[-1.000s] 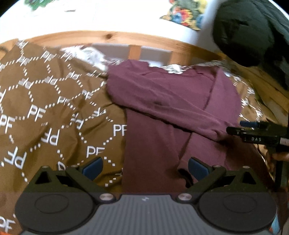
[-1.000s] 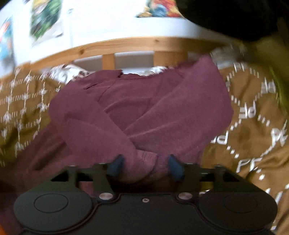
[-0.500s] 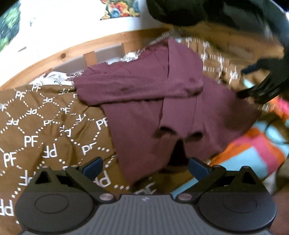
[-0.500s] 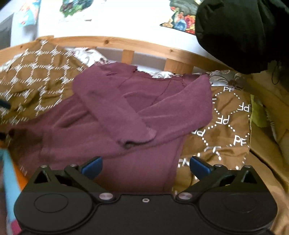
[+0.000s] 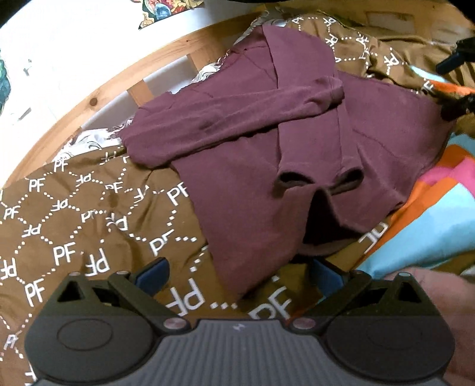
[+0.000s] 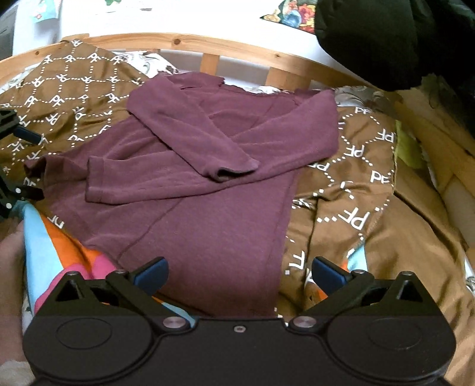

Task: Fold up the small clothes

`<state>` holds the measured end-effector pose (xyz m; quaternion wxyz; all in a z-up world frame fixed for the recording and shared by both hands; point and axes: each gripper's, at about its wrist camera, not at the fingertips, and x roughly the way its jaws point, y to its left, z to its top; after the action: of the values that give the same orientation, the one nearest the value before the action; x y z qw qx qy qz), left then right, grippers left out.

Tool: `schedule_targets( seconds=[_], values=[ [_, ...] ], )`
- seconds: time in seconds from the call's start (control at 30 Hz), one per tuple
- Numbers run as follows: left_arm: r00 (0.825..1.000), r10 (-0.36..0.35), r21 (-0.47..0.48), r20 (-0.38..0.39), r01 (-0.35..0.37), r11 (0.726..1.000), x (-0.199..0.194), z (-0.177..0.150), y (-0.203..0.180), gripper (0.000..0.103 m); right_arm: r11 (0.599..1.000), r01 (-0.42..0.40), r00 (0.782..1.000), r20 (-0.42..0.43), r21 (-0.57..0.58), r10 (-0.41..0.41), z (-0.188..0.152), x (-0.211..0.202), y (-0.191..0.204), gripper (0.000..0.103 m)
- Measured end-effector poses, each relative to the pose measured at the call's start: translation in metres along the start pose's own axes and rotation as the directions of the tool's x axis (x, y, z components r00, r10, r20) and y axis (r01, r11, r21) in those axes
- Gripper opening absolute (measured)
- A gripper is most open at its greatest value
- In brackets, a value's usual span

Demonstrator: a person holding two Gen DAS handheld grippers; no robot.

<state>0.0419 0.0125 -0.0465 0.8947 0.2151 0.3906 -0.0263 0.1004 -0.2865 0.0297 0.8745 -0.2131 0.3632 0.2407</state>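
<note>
A brown bedspread (image 6: 365, 184) covers the bed, printed with white dotted hexagons and the letters "PF" over and over. At its 7 o'clock edge in the right wrist view a blanket (image 6: 44, 243) in orange, pink and light blue shows. A curved wooden bed rail (image 6: 184, 41) runs along 12 o'clock against a white wall (image 6: 166, 17) with colourful pictures. A dark bulky cloth (image 6: 386, 38) hangs at 1 o'clock. The maroon sweater (image 6: 207, 190) lies flat mid-bed, both sleeves crossed over its chest. The right gripper (image 6: 237, 274) stands wide, released, over the hem. The left gripper (image 5: 237, 276) is likewise spread, grasping nothing.
</note>
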Motion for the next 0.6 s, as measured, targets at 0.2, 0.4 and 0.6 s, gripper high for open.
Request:
schedule_targets(
  seconds=[0.2, 0.4, 0.6],
  values=[
    [0.998, 0.059, 0.010, 0.030, -0.059, 0.998, -0.001, 0.001, -0.001, 0.085, 0.999, 0.003, 1.000, -0.007, 0.034, -0.003, -0.001, 0.006, -0.005, 0.102],
    [0.994, 0.075, 0.035, 0.076, -0.078, 0.996, -0.001, 0.012, -0.010, 0.014, 1.000, 0.002, 1.000, -0.024, 0.012, -0.001, -0.004, 0.010, -0.001, 0.102],
    [0.994, 0.013, -0.125, 0.111, 0.001, 0.992, -0.012, 0.023, 0.011, 0.005, 0.999, -0.041, 0.999, -0.006, -0.032, 0.040, -0.005, 0.007, 0.007, 0.102]
  ],
)
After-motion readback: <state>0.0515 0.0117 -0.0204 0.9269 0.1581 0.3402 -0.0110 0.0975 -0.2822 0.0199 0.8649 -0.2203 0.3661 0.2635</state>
